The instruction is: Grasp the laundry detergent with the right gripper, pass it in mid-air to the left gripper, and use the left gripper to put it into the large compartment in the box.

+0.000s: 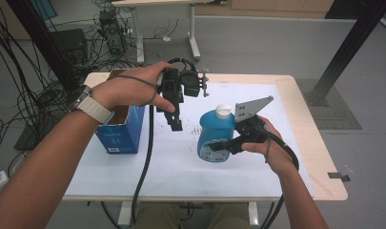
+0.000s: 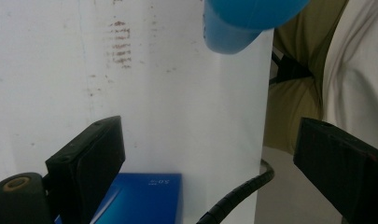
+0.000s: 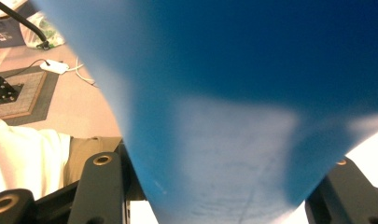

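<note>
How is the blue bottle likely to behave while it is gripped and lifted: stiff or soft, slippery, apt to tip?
The blue bottle looks like smooth plastic, so it may slip a little in the right gripper, which clamps its lower body. Its walls probably give slightly under the jaws. Set down, its tall shape with a narrow white cap might tip if nudged high up.

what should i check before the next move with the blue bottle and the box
1. Grip: right gripper shut on the blue bottle, jaws on both sides in the right gripper view: ok.
2. Bottle upright, white cap on: ok.
3. Left gripper open, nothing between its jaws: ok.
4. Blue box open at the top: ok.
5. Room inside the box: cannot tell.
6. Left cable hangs between box and bottle, may snag: not ok.
</note>
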A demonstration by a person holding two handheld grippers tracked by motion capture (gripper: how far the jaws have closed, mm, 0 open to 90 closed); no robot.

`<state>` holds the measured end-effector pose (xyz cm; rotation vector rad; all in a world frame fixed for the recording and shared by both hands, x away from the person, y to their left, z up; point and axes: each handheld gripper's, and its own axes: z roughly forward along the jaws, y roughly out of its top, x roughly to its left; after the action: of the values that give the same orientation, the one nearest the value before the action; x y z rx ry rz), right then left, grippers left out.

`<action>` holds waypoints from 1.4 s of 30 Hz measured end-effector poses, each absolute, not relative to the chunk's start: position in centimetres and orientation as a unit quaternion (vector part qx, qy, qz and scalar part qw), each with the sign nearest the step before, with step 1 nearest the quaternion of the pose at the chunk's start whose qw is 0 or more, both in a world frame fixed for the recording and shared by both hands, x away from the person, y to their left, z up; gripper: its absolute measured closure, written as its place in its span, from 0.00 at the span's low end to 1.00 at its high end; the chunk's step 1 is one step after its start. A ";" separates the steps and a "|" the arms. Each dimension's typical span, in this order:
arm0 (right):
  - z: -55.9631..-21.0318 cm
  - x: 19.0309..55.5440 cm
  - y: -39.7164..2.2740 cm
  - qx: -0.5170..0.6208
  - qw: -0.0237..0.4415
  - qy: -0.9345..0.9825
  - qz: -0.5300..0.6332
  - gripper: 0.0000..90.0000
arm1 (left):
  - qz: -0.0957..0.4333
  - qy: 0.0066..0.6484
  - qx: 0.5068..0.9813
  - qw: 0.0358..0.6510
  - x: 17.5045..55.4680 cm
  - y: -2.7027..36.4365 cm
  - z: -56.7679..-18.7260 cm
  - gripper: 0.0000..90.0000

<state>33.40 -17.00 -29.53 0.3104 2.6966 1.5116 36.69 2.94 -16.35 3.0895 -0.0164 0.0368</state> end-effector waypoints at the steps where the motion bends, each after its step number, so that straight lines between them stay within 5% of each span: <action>1: -29.5 33.4 -16.9 0.101 0.017 0.869 0.485 0.48 | 0.012 -0.006 1.000 0.024 36.6 2.8 -16.1 0.10; 42: -28.2 36.1 -10.3 0.049 -0.001 0.893 0.448 0.49 | -0.005 -0.009 1.000 0.027 37.1 2.8 -14.7 0.08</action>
<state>36.11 -10.28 -28.20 0.1545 2.8074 1.4074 37.12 2.83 -14.67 3.0882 -0.0270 -0.0154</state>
